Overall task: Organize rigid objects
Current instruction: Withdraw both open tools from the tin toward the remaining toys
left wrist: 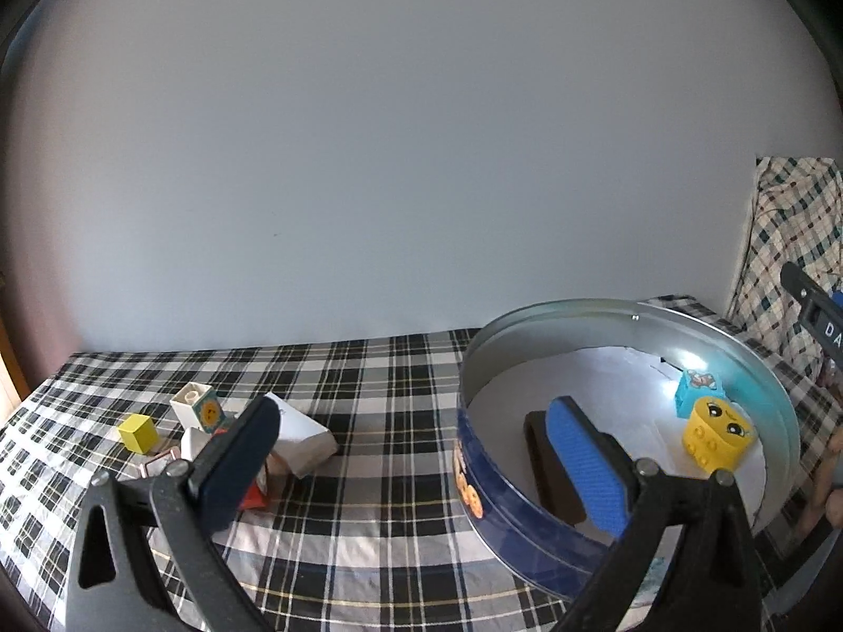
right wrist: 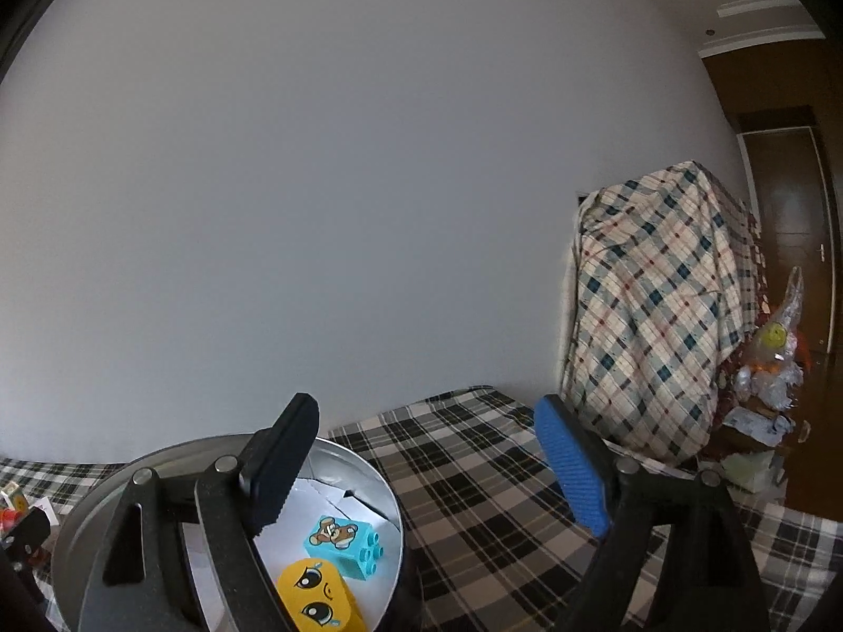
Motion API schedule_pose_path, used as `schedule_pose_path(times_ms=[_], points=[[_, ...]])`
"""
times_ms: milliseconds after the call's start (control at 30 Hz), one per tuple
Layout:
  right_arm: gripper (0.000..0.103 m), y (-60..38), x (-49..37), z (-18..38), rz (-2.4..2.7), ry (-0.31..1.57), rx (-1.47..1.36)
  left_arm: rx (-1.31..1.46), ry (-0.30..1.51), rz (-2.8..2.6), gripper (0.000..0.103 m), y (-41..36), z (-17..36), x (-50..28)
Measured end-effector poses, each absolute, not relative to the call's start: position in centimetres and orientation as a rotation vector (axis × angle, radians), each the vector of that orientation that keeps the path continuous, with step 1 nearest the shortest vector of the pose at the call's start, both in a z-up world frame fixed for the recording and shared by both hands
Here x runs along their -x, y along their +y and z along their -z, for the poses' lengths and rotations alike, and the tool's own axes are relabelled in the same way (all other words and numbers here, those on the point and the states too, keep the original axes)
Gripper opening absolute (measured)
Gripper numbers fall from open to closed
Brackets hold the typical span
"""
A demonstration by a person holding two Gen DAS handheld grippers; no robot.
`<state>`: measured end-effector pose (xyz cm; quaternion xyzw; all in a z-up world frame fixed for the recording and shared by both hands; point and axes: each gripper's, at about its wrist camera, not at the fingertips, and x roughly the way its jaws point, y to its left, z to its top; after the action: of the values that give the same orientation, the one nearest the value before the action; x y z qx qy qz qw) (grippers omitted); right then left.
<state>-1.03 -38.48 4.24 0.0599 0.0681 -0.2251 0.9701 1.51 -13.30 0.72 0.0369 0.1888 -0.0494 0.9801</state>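
While the round tin (left wrist: 527, 519) on the checked cloth (left wrist: 369, 384) already holds a yellow face block (left wrist: 717, 432) and a turquoise bear block (left wrist: 695, 389) side by side near its far wall, with a dark brown piece (left wrist: 550, 468) lying closer to the near wall, the sorting looks only partly done. Left of the tin, well apart from it, a small heap waits: a yellow cube (left wrist: 138, 432), a white block with a sun face (left wrist: 199, 406), a white wedge-shaped piece (left wrist: 300, 440) and something red (left wrist: 252, 497) half hidden behind a finger. The left hand-held gripper (left wrist: 416, 453) stands wide and empty, one finger before the heap and the other over the tin. The right hand-held gripper (right wrist: 432, 468) is likewise spread wide with nothing in it, poised above the tin's rim. By my reckoning, the heap remains to be carried over.
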Motion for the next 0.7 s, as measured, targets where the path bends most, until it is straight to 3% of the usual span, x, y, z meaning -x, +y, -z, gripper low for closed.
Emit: schedule_pose_path(times_ms=[700], points=[[0.086, -33.7, 5.3, -4.4, 0.497, 0.113, -0.108, -0.073, 0.372, 0.133, 0.102, -9.9, -1.0, 0.8]])
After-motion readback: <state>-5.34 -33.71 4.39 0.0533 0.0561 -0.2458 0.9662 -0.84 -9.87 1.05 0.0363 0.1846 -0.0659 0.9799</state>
